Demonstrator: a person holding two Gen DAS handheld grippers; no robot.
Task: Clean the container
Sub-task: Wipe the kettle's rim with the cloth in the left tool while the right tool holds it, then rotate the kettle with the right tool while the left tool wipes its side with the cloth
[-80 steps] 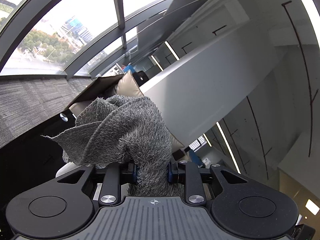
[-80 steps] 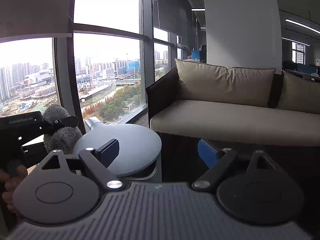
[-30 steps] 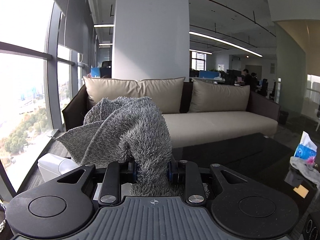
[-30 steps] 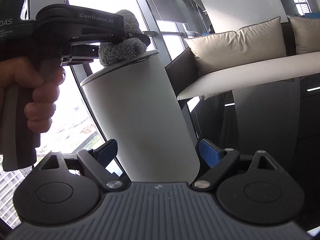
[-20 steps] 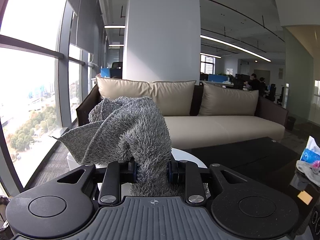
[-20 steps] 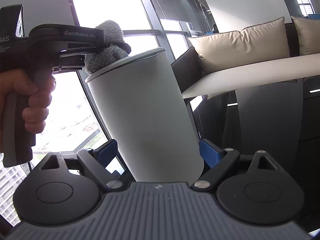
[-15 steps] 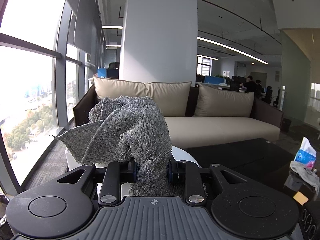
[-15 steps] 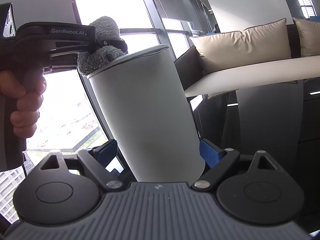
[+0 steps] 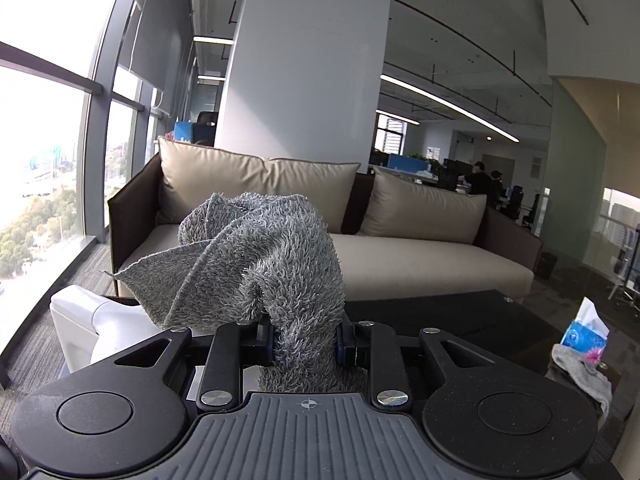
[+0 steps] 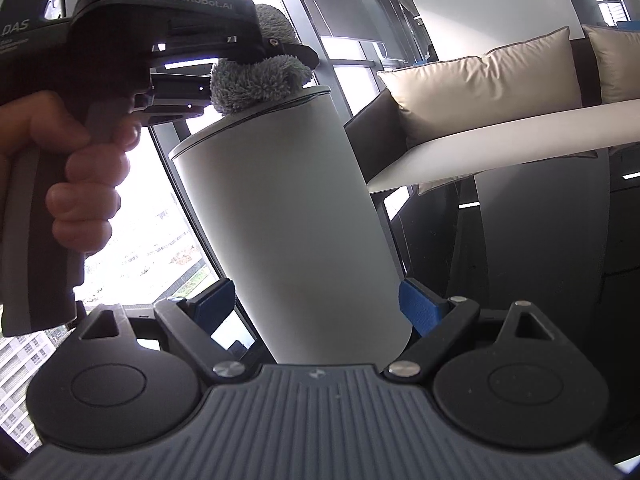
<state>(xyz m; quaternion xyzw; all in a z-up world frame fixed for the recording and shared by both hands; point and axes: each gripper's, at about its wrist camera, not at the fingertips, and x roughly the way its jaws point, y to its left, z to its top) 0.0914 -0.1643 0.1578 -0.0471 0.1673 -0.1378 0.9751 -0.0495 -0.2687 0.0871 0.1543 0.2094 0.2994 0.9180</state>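
Left gripper: clamped narrow on a grey cloth, which bunches up in front of the lens at frame centre. In the right wrist view, same gripper at upper left, gripped by a hand, with the cloth pressed onto the top of the container.

Right gripper: spread wide, blue pads on either side of the container's lower wall at bottom centre. Contact with the wall not resolvable; possibly bracing, possibly only flanking.

Container: white cylinder, tilted, filling the centre of the right wrist view; top at upper centre, under the cloth. In the left wrist view only a white part shows at lower left.

Judged step: wiping the top.

- Keep the clamp firm; a loose cloth will slip out under drag.
- Press lightly, sweeping across the whole top and round its rim.
- Steady the body with the right pads, since sideways wiping force could tip a tilted cylinder.
- Avoid scraping the top with the bare finger tips.
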